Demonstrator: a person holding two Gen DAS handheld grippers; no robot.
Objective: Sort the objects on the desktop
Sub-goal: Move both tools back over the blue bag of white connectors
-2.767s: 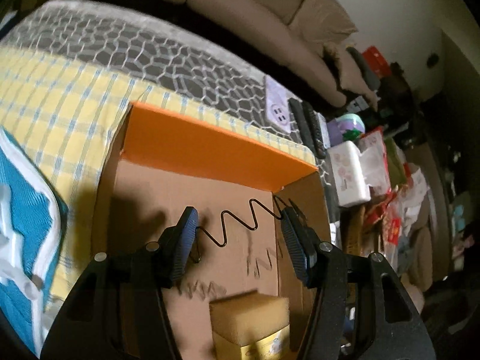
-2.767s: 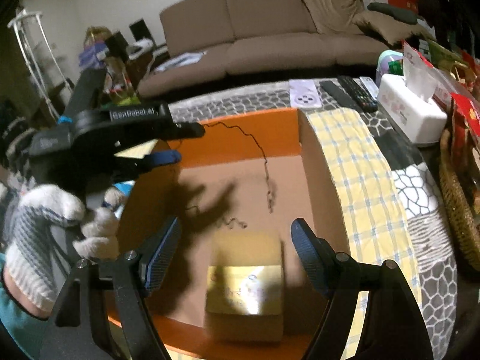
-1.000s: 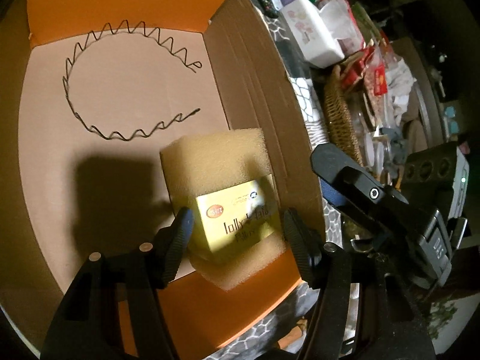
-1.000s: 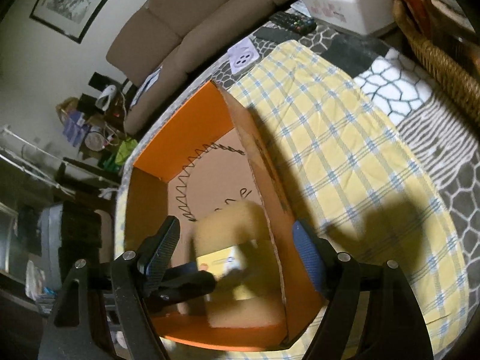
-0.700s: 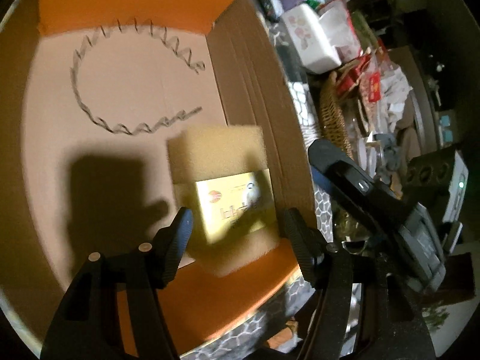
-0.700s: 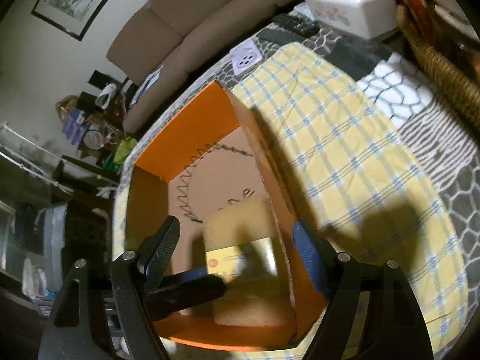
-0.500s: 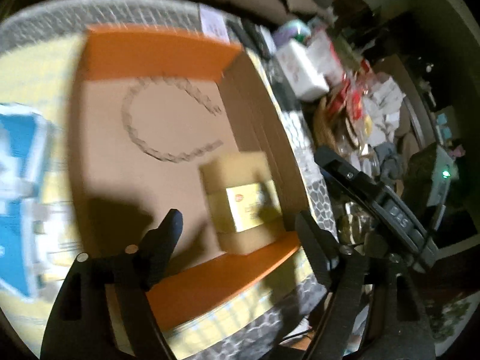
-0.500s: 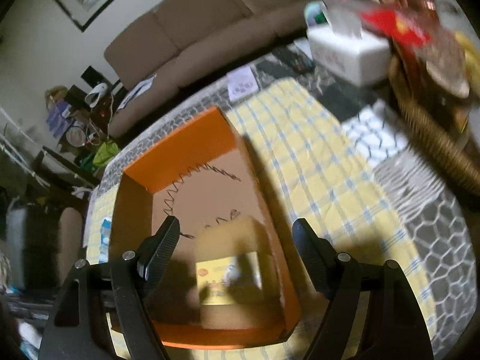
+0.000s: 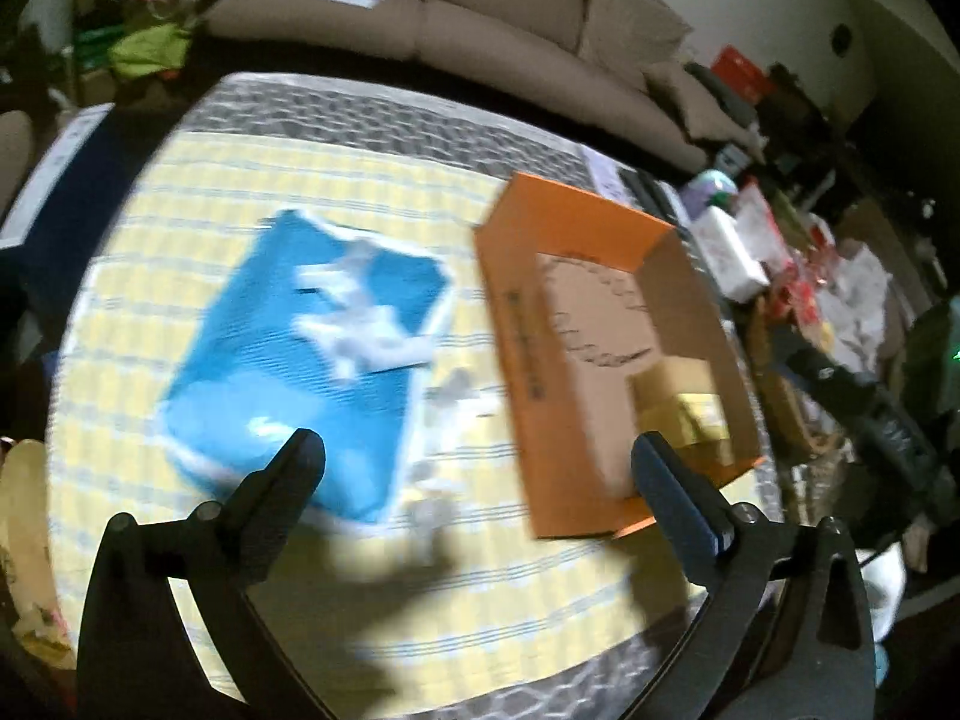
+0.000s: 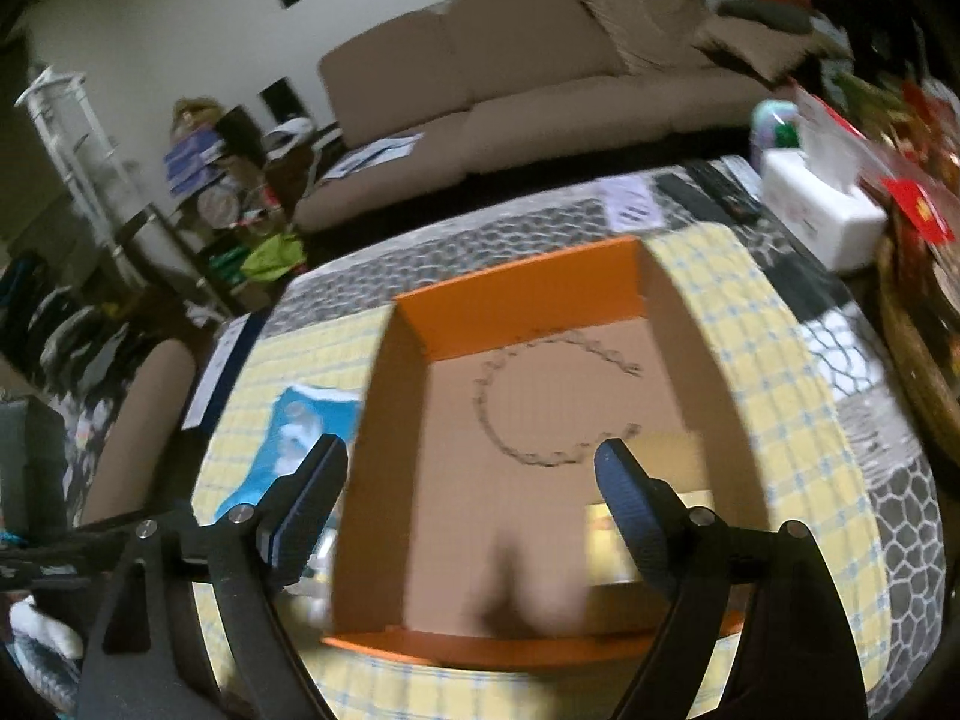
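An orange cardboard box [image 9: 543, 324] [image 10: 522, 294] stands open on the yellow checked cloth. Inside lie a zigzag wire headband [image 9: 591, 312] [image 10: 540, 396] and a yellow sponge with a gold label [image 9: 684, 402] [image 10: 672, 450]. A blue and white packet [image 9: 312, 348] [image 10: 300, 420] lies on the cloth left of the box. My left gripper [image 9: 474, 480] is open and empty, high above the cloth between packet and box. My right gripper [image 10: 471, 492] is open and empty above the box's near side. Both views are blurred.
A white tissue box [image 10: 822, 222], remote controls [image 10: 702, 192] and a purple power strip [image 10: 630, 204] lie at the table's far right. A wicker basket [image 10: 912, 336] sits at the right edge. A brown sofa [image 10: 540, 78] stands behind the table.
Both grippers have pulled up and back from the box. My left gripper has swung left, so the blue packet is now in view. The headband and sponge stay in the box.
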